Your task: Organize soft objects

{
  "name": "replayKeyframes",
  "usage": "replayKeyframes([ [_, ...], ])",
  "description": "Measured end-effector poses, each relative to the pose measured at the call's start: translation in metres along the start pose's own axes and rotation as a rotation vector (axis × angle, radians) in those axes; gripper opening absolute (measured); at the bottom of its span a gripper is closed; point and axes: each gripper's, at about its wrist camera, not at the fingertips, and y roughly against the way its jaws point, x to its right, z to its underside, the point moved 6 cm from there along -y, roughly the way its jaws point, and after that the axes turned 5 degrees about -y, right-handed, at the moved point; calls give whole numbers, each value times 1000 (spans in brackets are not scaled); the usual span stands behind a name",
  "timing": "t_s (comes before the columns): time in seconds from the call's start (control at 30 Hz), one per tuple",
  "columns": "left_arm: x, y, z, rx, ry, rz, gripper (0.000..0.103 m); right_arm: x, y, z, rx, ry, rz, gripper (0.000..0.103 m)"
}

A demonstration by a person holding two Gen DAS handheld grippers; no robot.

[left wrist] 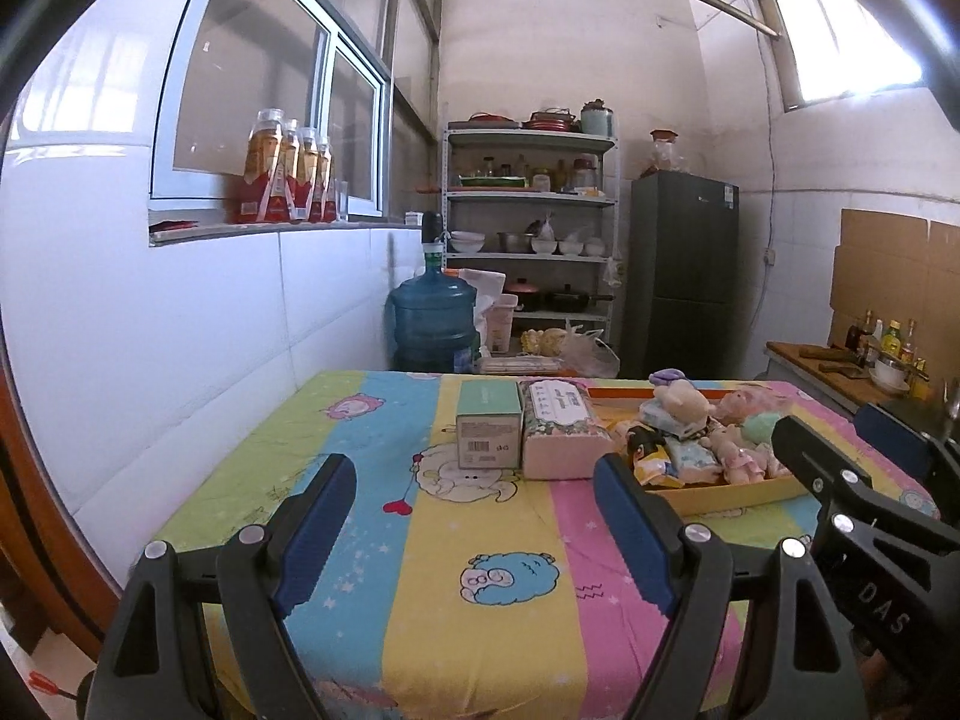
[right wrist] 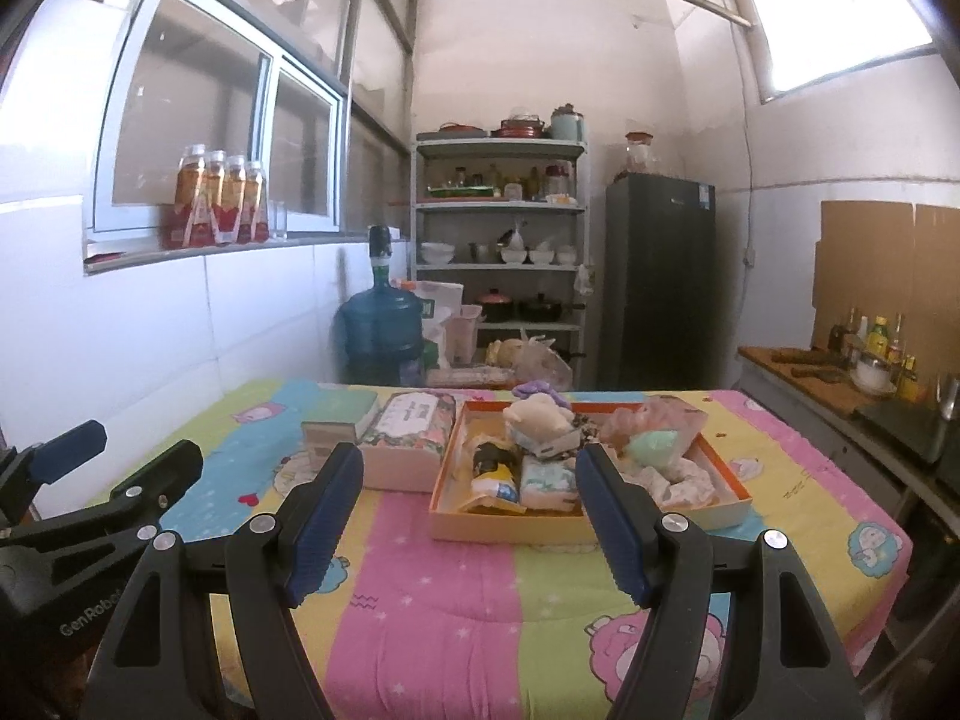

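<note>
A desk covered with a striped cartoon-print cloth point(left wrist: 480, 516) in green, blue, yellow and pink is seen from both wrist views. The left tongs point(left wrist: 474, 480) are held wide above the cloth with nothing between the blue ribbed pads point(left wrist: 318, 534). The right tongs point(right wrist: 468, 468) are likewise spread wide and empty, and are aimed at a shallow orange-rimmed cardboard tray point(right wrist: 729, 483) standing at twelve o'clock ahead of them. In that tray a heap of soft objects point(right wrist: 540, 414) is piled: a cream plush animal with a purple bow on top, a mint-green round plush toy point(right wrist: 651, 444) at two o'clock of the heap, small pink plush dolls, and packets in pale printed wrappers. Just beside the tray, at its nine o'clock, a floral-wrapped pack of tissues point(right wrist: 408, 438) is laid, and touching that pack on its far side a teal and white carton point(right wrist: 339, 414) is set. In the left wrist view the tray lies at two o'clock of the left tongs.
</note>
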Motion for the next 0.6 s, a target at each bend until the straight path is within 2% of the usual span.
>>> replayKeyframes([
  [0.6,7,25,1,32,-18,12,82,2,32,1,38,-6,-2,75],
])
